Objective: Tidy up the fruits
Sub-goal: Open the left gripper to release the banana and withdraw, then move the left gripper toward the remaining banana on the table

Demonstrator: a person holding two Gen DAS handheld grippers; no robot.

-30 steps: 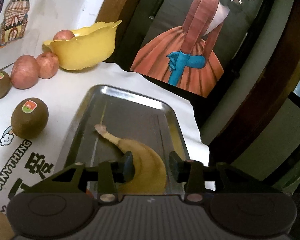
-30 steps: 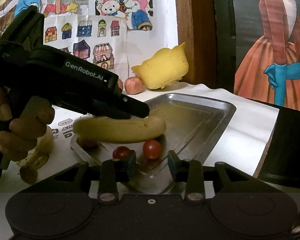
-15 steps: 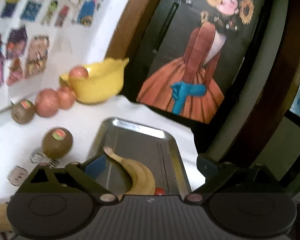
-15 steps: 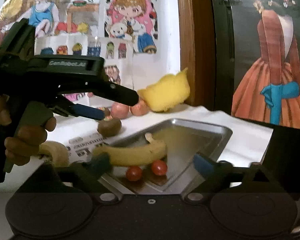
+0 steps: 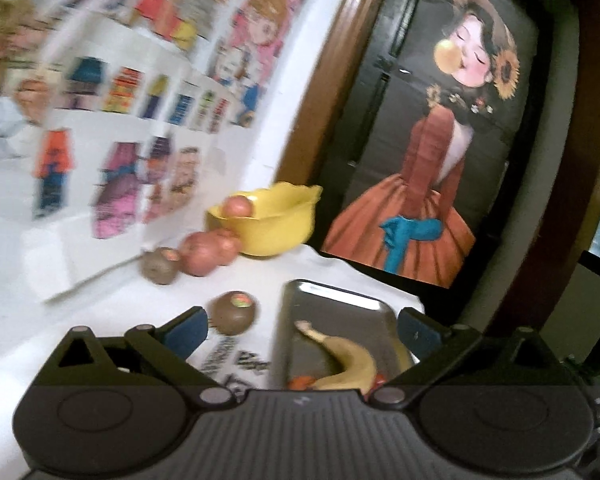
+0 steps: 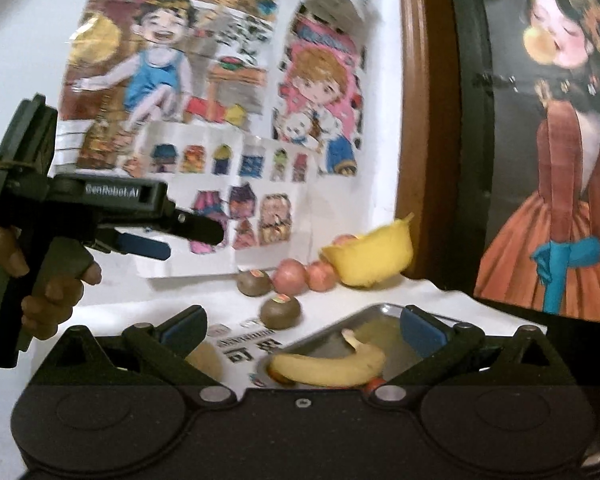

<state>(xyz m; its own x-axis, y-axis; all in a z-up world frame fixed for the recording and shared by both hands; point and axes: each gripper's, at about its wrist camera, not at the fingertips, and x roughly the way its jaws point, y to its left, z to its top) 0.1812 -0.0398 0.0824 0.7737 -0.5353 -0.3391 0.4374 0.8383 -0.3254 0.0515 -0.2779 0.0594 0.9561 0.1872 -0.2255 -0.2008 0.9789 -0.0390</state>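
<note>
a banana (image 6: 328,368) lay in the tray (image 6: 384,312) at the front, with small tomatoes (image 5: 300,382) beside it. left of the tray sat a kiwi (image 6: 280,311) on the table (image 6: 220,296). behind it, a second kiwi (image 6: 254,281) and two apples (image 6: 288,276) lined up along the wall, touching. right of them stood a bowl (image 6: 370,258) holding another apple (image 5: 238,205).

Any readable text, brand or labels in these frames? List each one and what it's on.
"GenRobot.AI": white lettering on the side of the left gripper, slightly blurred.
Black print on the tablecloth: large characters, too blurred to read.
Stickers on the kiwis: too small to read.
Posters on the wall: any lettering is blurred.
</note>
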